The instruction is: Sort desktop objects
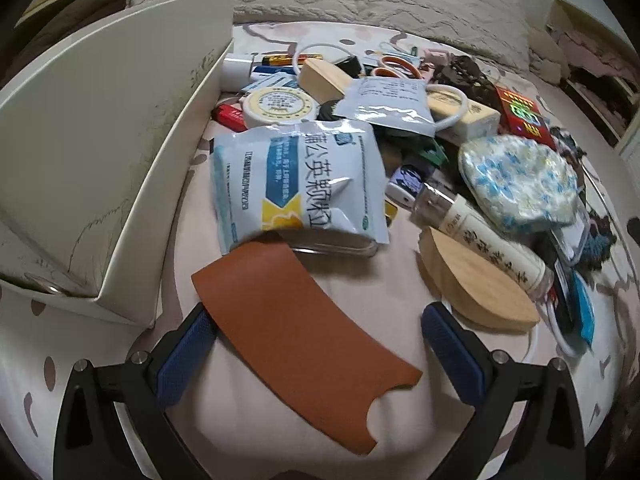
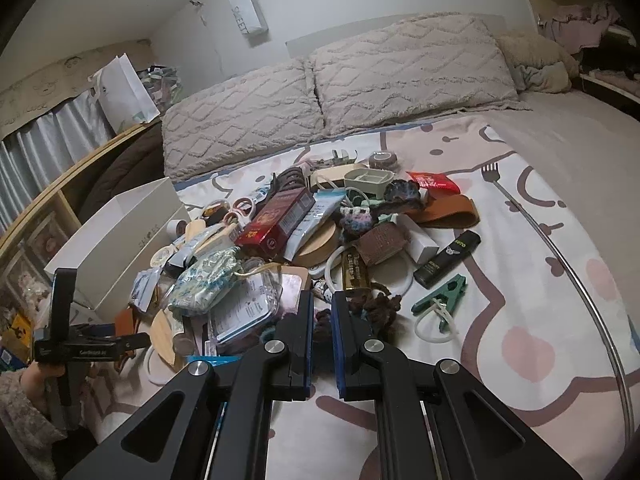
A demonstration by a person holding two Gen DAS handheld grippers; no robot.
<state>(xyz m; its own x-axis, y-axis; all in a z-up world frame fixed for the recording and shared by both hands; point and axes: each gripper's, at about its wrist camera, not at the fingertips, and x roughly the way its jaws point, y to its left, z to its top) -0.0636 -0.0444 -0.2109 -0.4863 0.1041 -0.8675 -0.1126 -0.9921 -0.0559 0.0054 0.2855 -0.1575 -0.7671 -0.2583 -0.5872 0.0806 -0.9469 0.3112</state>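
A pile of small objects lies on the bed. My left gripper (image 1: 316, 320) is open, its blue-padded fingers on either side of a brown leather sleeve (image 1: 296, 320) lying flat on the sheet. Beyond it lie a white-and-blue medicine pouch (image 1: 296, 184), a floral cloth pouch (image 1: 520, 180) and a wooden piece (image 1: 472, 280). An open white box (image 1: 100, 152) stands to the left. My right gripper (image 2: 322, 304) is nearly shut and empty, above the near edge of the pile, by dark yarn (image 2: 376, 308). The left gripper (image 2: 80, 344) shows at the lower left of the right wrist view.
The pile holds a red box (image 2: 276, 216), a black lighter (image 2: 448, 256), a green clip (image 2: 440, 296), white rings (image 2: 368, 276) and orange scissors (image 1: 396, 66). Pillows (image 2: 320, 92) lie at the bed's head. The white box (image 2: 116, 236) sits left of the pile.
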